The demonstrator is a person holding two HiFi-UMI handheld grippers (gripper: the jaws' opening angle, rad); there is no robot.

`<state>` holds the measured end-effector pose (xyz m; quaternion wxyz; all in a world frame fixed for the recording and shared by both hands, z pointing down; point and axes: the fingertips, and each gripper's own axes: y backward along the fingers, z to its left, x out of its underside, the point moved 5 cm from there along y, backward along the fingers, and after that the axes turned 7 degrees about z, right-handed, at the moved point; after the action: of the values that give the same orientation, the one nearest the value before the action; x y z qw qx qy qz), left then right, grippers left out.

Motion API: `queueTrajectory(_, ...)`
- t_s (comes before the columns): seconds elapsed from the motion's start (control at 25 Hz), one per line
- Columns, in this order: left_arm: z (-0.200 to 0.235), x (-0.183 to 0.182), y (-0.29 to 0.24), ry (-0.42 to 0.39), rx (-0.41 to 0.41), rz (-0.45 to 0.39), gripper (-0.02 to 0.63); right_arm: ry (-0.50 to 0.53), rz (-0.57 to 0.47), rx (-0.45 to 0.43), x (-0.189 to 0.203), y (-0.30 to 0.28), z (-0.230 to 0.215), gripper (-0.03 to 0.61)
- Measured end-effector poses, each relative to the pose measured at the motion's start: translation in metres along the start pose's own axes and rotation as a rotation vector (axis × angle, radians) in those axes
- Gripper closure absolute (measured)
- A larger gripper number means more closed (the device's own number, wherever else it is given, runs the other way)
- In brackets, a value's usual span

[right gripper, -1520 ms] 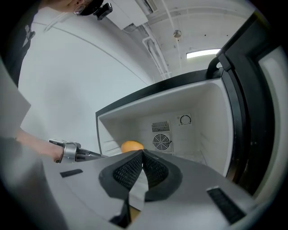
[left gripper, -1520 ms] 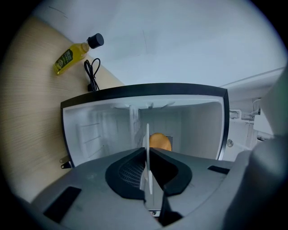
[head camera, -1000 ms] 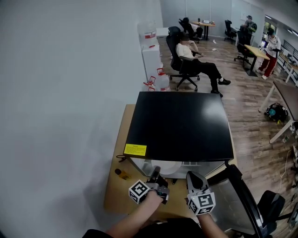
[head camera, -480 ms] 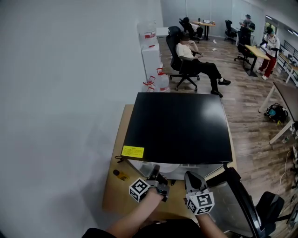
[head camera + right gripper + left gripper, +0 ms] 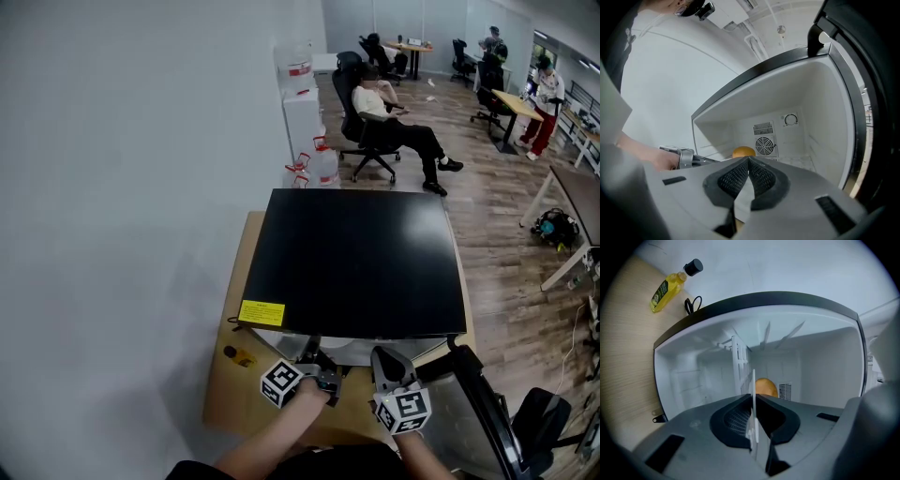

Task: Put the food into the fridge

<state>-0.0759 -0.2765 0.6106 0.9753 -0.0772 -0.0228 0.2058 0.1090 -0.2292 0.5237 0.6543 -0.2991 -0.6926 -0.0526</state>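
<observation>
The fridge [image 5: 356,258] stood on the wooden worktop [image 5: 230,394] with its door [image 5: 483,403] swung wide to the right, presumably so both arms could reach the cavity from the front. The left tongs [image 5: 753,399] were clenched on the rim of a thin white plate [image 5: 753,380], seen edge-on. They looked rolled onto their side, which probably kept the plate flat. A rounded orange-brown food item [image 5: 765,386] showed just past the tips and seemed to ride on that plate. It was already within the fridge's open mouth, though whether the plate rested on anything could not be told. The right tongs [image 5: 749,161] were pressed together with no object clearly pinched, poised just beside the left pair, perhaps ready to steady the plate or take the door. Apart from the food and a white rack [image 5: 738,364], the white interior looked bare. A yellow bottle [image 5: 670,287] lay on the worktop beside the fridge.
</observation>
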Motion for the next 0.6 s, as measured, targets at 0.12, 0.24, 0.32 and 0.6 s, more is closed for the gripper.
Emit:
queueTrajectory(0.12,-0.002,0.000,-0.003,-0.020,-0.013,-0.005,0.592,-0.005,0.004,0.001,0.002,-0.002,-0.002,0.518)
queueTrajectory(0.24,-0.005,-0.002,-0.007,-0.054,-0.028,-0.007,0.592,-0.007,0.001,-0.002,0.001,-0.004,-0.004,0.518)
queueTrajectory(0.32,-0.008,-0.003,-0.010,-0.071,-0.036,-0.008,0.592,-0.010,0.000,-0.001,0.001,-0.005,-0.005,0.518)
queueTrajectory(0.6,-0.017,-0.008,-0.020,-0.152,-0.099,0.001,0.592,-0.021,-0.001,-0.012,-0.001,-0.009,-0.006,0.518)
